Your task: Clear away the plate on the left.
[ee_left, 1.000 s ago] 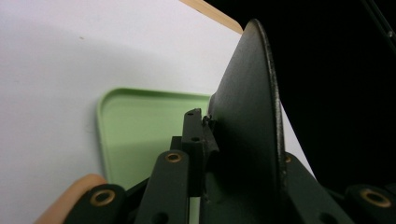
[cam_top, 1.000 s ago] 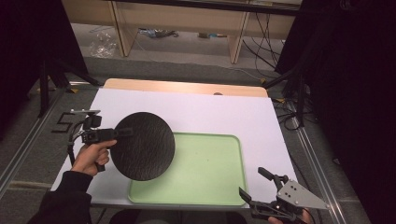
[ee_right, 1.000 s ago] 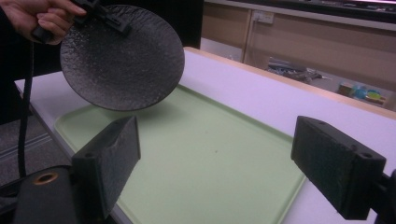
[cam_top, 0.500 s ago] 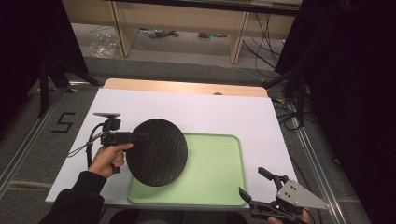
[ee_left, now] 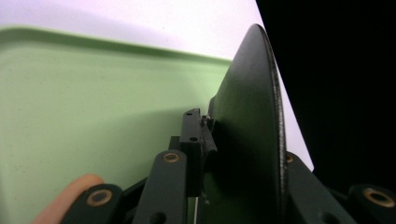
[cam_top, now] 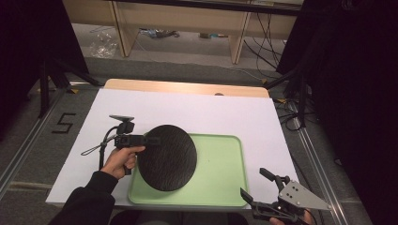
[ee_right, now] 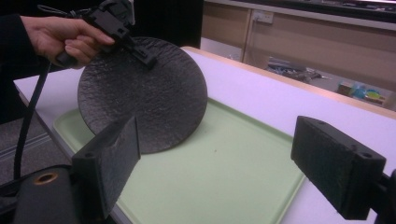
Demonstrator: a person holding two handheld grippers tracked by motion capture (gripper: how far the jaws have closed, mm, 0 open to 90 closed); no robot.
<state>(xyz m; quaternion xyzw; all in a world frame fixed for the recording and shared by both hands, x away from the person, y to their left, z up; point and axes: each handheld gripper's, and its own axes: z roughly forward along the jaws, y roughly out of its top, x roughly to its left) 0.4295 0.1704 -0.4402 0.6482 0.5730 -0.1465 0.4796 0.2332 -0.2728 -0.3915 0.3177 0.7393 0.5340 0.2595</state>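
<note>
The black plate (cam_top: 166, 157) hangs tilted over the left half of the green tray (cam_top: 220, 180), pinched at its upper left rim by the left gripper (cam_top: 151, 139), whose fingers are closed on that rim. In the left gripper view the plate (ee_left: 247, 135) stands edge-on, so its face cannot be read there, and it hides most of the far finger; the near finger (ee_left: 194, 149) presses against its underside. A fingertip of the person's hand pokes in at the bottom left corner. From the right gripper view the plate's rough, pebbled surface (ee_right: 144, 93) is plain; whether its lower edge touches the tray (ee_right: 224, 172) or hovers just above it cannot be told.

The left hand (cam_top: 123, 159) grips the handle, with a dark sleeve cut off at the bottom edge. The right gripper (cam_top: 256, 185) waits off the tray's near right corner at the table's edge, its fingers spread wide and empty, the hand behind it mostly out of frame.

The white table (cam_top: 197, 110) ends in a wooden strip at the far side. On the floor beyond lie cables and wooden shelving; a taped "5" (cam_top: 63, 123) marks the floor to the left.
</note>
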